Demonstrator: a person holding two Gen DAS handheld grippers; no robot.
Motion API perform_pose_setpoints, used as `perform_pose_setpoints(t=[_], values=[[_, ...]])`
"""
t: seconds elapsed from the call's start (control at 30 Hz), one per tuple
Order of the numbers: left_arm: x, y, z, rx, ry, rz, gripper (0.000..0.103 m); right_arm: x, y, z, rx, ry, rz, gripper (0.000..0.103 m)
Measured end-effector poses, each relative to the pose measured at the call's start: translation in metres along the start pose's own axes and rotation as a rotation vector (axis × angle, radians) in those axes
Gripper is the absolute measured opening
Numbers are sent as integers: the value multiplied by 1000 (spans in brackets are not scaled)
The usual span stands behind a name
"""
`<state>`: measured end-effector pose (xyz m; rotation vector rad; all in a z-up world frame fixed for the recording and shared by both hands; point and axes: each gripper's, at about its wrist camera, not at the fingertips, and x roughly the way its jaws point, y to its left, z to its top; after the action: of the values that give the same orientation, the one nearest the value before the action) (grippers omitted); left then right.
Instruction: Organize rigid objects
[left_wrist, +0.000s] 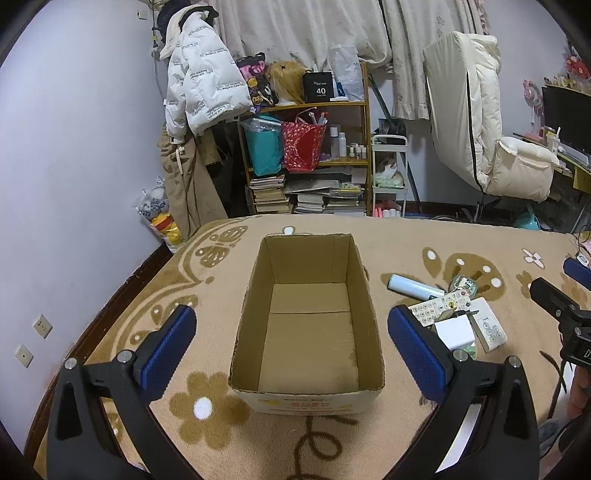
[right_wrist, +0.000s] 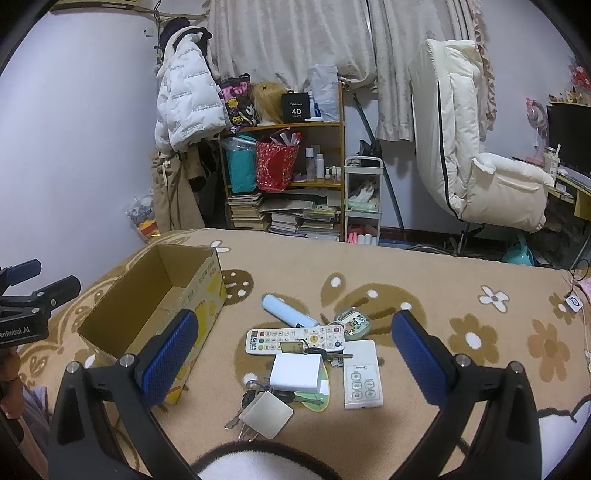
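On tan flower-patterned carpet: open brown cardboard box (left_wrist: 306, 332), empty, under left claw (left_wrist: 291, 347), wide open, holding nothing. Right claw (right_wrist: 293, 356) likewise, above white remotes (right_wrist: 295, 339) pile beside box. Step: first pick. Next: lower, close on one item.

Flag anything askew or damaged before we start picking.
No damage or spills. The cardboard box sits upright and empty. The oddity is the heap beside it: the long remote, white block, small white remote and keys lie overlapping at mixed angles, the block resting on other items.
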<state>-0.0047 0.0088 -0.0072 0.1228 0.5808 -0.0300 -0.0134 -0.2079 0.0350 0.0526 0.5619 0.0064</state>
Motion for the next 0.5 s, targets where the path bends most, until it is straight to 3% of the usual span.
perform_pose_setpoints(t=[0.5], values=[[0,-1,-2,6,-7,6,103,1,-1,0,-2,2,-2,103]])
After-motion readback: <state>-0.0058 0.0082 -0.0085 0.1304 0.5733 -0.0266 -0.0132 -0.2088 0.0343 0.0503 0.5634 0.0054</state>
